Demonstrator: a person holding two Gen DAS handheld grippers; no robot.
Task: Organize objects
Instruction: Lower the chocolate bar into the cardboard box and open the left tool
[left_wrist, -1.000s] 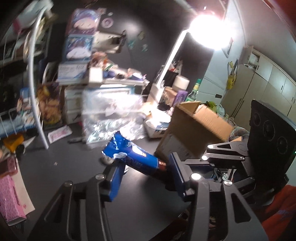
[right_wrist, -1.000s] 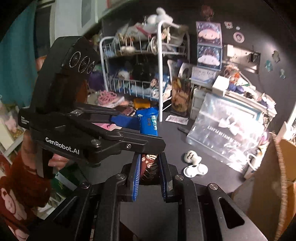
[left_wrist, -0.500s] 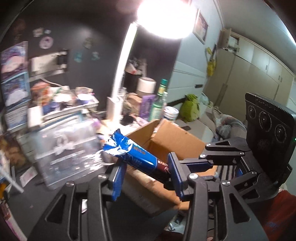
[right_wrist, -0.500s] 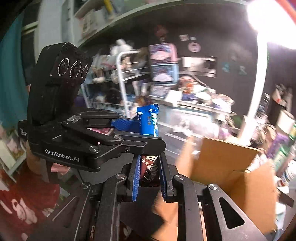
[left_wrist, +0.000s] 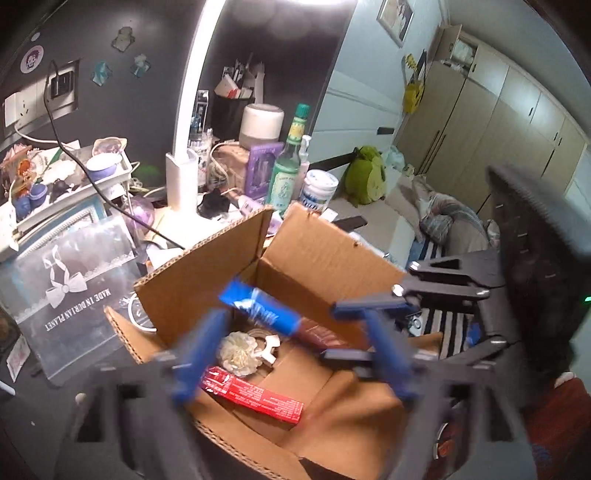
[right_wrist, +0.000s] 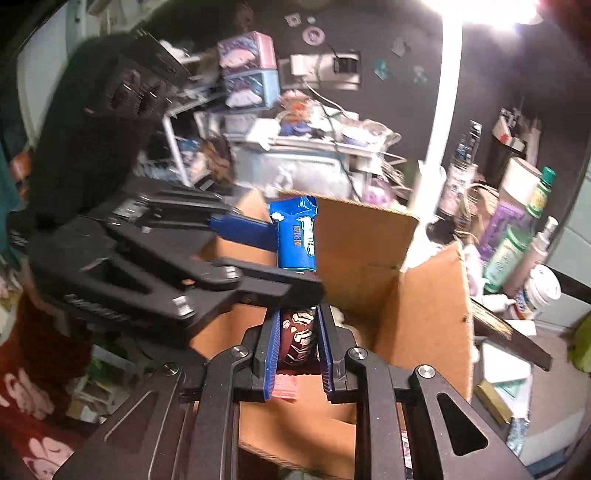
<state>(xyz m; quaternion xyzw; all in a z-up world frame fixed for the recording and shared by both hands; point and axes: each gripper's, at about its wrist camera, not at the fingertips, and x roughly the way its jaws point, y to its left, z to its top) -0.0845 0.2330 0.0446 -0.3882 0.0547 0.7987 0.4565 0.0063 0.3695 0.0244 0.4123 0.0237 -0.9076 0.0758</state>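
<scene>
Both wrist cameras hang close above the open cardboard box (left_wrist: 317, 254), the left looking steeply down into it, the right more level across its rim (right_wrist: 369, 236).

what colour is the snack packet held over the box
Blue at the top end, dark brown lower down, on the snack packet; clearest in the right wrist view, above the cardboard box.

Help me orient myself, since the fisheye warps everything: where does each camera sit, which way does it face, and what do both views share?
Left wrist: on the left gripper, looking down into the cardboard box; its own blurred blue fingers show, and the right gripper reaching in from the right.
Right wrist: on the right gripper, facing the box and cluttered desk; its fingers and the left gripper show.
Shared: the box, the blue snack packet and the green bottle.
</scene>
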